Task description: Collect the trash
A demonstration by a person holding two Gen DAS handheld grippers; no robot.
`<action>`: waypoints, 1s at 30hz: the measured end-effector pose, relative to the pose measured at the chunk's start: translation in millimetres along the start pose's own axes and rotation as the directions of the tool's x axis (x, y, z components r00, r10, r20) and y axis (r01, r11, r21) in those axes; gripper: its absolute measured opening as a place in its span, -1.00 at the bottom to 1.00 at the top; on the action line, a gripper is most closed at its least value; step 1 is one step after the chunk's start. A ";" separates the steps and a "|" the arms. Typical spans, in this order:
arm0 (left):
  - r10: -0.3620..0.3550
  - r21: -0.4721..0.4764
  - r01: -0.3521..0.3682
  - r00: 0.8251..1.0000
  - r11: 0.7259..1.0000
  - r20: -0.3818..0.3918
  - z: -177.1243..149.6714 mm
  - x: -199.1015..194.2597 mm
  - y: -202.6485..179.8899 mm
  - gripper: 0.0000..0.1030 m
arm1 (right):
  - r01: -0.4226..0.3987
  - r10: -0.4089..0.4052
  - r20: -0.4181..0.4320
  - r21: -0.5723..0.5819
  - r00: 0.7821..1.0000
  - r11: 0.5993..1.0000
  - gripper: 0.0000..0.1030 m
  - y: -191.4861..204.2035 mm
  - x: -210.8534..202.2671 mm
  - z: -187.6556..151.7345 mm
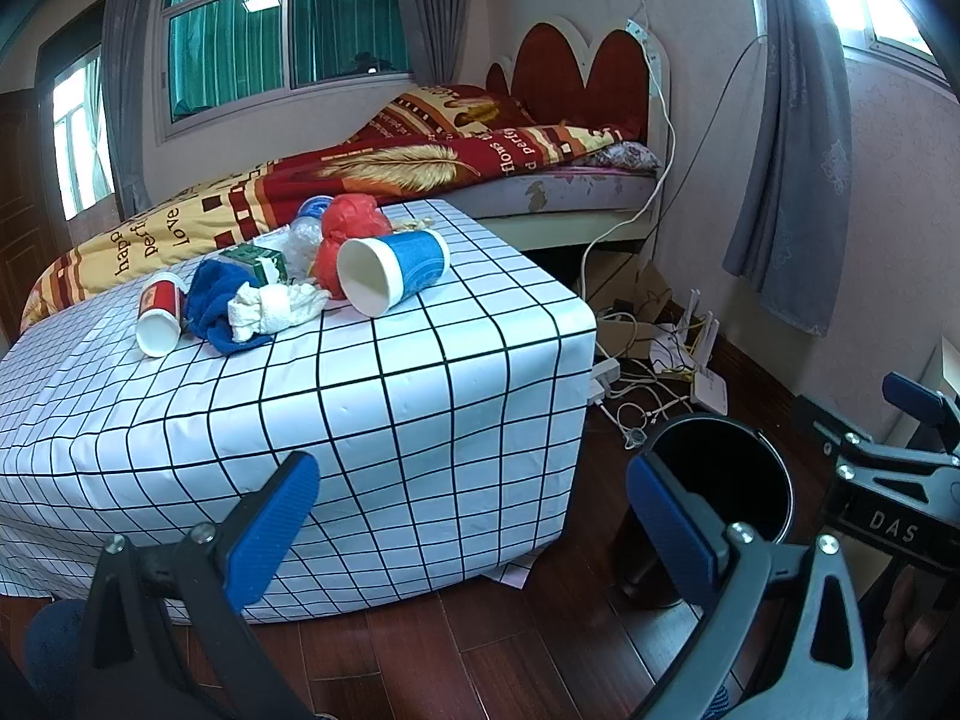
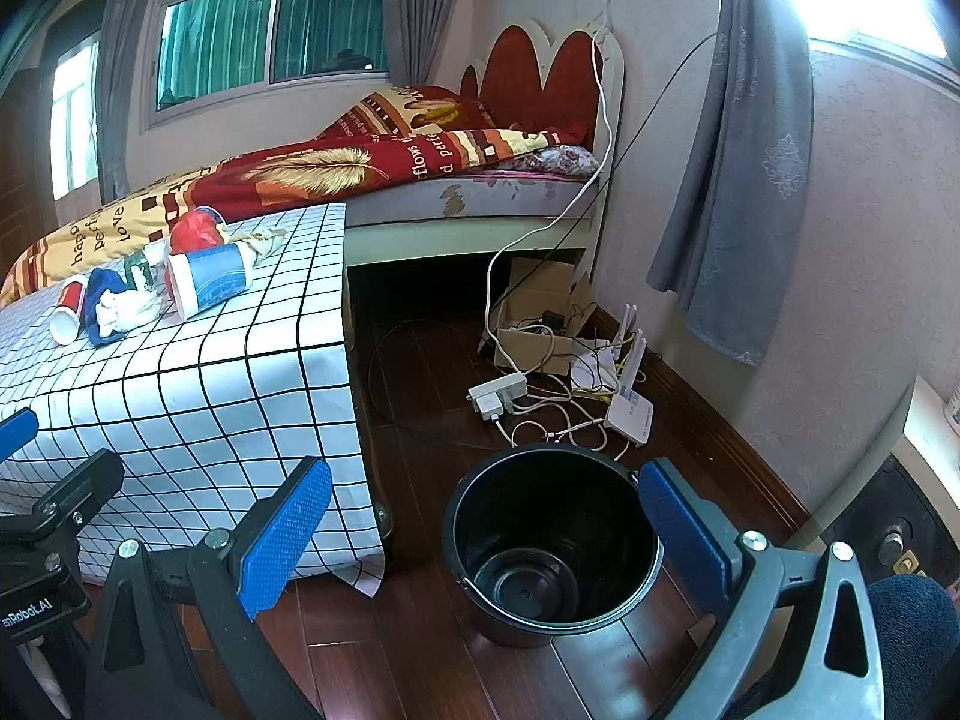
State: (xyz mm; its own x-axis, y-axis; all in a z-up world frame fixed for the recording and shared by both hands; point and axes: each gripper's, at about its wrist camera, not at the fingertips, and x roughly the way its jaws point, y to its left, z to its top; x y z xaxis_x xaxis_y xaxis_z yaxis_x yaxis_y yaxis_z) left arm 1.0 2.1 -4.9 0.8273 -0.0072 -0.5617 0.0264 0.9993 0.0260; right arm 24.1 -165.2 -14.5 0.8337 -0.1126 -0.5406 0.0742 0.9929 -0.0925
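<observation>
Trash lies in a loose heap on the far part of the checked tablecloth (image 1: 372, 396), ahead of and above the left gripper (image 1: 474, 534) and well off to the upper left of the right gripper (image 2: 486, 540). Nearest the table's corner is a big blue paper cup (image 1: 393, 270) on its side, mouth toward the camera. Touching it from behind is a red plastic bag (image 1: 351, 222), and just left of it a crumpled white tissue (image 1: 276, 306) rests on a blue cloth (image 1: 213, 300). A small red cup (image 1: 161, 315) lies tipped at the left end, with a green carton (image 1: 255, 261) and clear plastic wrapping behind the pile.

Both grippers have their blue pads spread wide and hold nothing. The left one hangs low in front of the table's draped side; the right one hovers directly above the black bucket (image 2: 552, 546), which stands on the wooden floor (image 2: 432, 420) beside the table and looks empty.

By my judgement, collection has not begun: every piece is on the table and the bucket holds nothing. The next move calls for raising a gripper to tabletop height and reaching forward to one item. The blue cup looks easiest, being closest and stiff, though its round wall may roll if the pads close off-centre. Cables and a power strip (image 2: 498, 393) beyond the bucket need avoiding.
</observation>
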 end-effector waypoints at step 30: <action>0.158 -0.154 -0.162 0.987 0.975 -0.037 22.5 39.7 122.3 1.00 | -0.278 0.283 0.015 -0.142 0.959 0.950 1.00 85.6 29.2 42.4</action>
State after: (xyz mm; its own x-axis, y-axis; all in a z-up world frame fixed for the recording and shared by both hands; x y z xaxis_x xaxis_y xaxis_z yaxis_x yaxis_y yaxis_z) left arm 49.7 123.2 -5.4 0.7998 0.1524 -0.5806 -0.1948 0.9808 -0.0109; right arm 78.0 -82.0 -2.7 0.8289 0.1732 -0.5319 -0.2389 0.9694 -0.0566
